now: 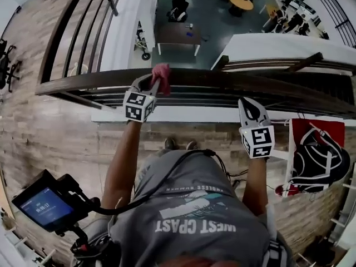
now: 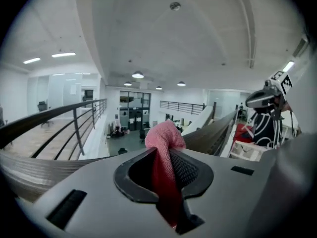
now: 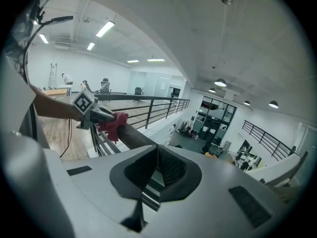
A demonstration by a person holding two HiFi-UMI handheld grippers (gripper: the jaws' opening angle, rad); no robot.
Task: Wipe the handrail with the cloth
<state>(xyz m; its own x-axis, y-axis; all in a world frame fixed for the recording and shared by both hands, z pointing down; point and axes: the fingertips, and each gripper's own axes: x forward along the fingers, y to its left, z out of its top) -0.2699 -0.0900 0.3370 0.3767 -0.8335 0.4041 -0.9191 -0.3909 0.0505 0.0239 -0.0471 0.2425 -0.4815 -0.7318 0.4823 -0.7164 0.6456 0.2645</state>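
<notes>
The cloth (image 1: 162, 74) is a small red rag, bunched up and pinched in the left gripper (image 1: 154, 84). It rests on top of the handrail (image 1: 222, 78), a little left of the middle of the stretch that the head view shows. The handrail is a dark, wood-grained bar that curves across the picture from the left edge to the right edge, with thin metal bars running under it.

In the left gripper view the jaws of the left gripper (image 2: 166, 171) are closed tight on the cloth (image 2: 164, 138). A fold of it runs down between the pads and a rounded lump stands up past the tips. The handrail (image 2: 210, 134) runs off to the right behind it.

The right gripper (image 1: 247, 105) is held well to the right of the cloth, on the person's side of the handrail, with its tips pointing at the bars just below the top bar. In the right gripper view the jaws of the right gripper (image 3: 156, 157) are pressed together at the tips, with nothing between them. That view looks along the handrail (image 3: 134, 136) to the left gripper (image 3: 101, 115), where the cloth (image 3: 113, 123) sits against the handrail and hangs a little down its near side.

The person's grey shirt (image 1: 194, 204) fills the bottom of the head view, and two shoes (image 1: 171, 143) show on the wooden floor below the handrail. A small screen (image 1: 47, 207) on a stalk sits at the lower left. Beyond the handrail, a table (image 1: 178, 35) stands on the floor of the level below.
</notes>
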